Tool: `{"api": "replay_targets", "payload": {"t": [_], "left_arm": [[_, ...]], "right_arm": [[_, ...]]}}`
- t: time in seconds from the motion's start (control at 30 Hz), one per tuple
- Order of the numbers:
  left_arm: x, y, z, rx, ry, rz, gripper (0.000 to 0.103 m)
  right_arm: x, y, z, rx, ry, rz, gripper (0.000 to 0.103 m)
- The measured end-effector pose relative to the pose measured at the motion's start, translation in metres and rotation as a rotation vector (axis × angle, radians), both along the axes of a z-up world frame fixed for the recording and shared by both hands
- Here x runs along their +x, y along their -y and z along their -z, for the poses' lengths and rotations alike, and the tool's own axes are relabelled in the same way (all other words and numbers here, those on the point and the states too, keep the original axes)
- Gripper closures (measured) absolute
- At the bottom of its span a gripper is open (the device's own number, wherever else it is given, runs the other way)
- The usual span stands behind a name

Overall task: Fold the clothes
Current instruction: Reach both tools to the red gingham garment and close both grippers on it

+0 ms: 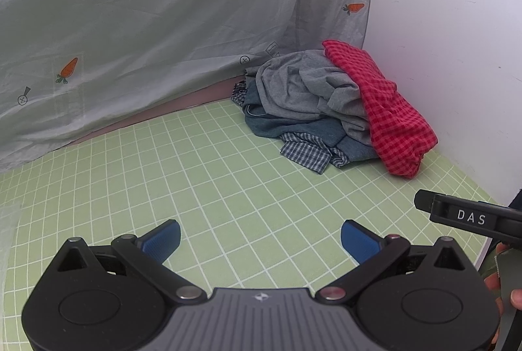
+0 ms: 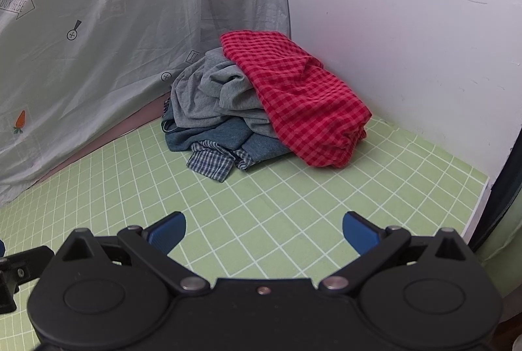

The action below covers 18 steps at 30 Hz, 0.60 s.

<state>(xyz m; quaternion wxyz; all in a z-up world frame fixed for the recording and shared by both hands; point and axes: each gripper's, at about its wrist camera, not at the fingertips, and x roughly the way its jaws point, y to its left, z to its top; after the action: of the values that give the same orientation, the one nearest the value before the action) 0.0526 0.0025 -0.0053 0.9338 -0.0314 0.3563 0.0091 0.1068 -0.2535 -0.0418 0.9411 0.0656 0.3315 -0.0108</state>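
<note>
Crumpled red gingham cloth (image 2: pixel 293 96) tops soft grey jersey garment (image 2: pixel 212 89).

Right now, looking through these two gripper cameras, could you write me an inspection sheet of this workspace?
Surface: green grid mat, bare in front of both grippers.
Job's things: one unfolded heap in the far corner; red checked garment on top, grey garment under it, blue-grey garment lower, small blue plaid garment at the front.
Clutter: nothing seen.
Grippers: left gripper open, holding nothing; right gripper open, holding nothing; both short of the heap.
Cables: nothing seen.
Surroundings: carrot-print sheet hanging behind, white wall on the right.
</note>
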Motion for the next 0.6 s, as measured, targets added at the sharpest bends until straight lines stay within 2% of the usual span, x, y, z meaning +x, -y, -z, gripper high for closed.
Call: {"api": "replay_targets", "payload": {"t": [0.3,0.43,0.6], "left_arm": [[0.07,0.016,-0.002,-0.025,-0.023,0.015,0.0],[0.122,0.04,-0.005,-0.029,-0.035,0.046,0.0],[0.195,0.044,-0.009,-0.019,-0.014,0.102,0.0]], "right_arm": [[0.056,0.025,0.014,-0.01,-0.01,0.086,0.0],[0.094,0.043,0.024,-0.033,-0.03,0.132,0.0],[0.15,0.069,0.036,-0.047,-0.056,0.205,0.0]]}}
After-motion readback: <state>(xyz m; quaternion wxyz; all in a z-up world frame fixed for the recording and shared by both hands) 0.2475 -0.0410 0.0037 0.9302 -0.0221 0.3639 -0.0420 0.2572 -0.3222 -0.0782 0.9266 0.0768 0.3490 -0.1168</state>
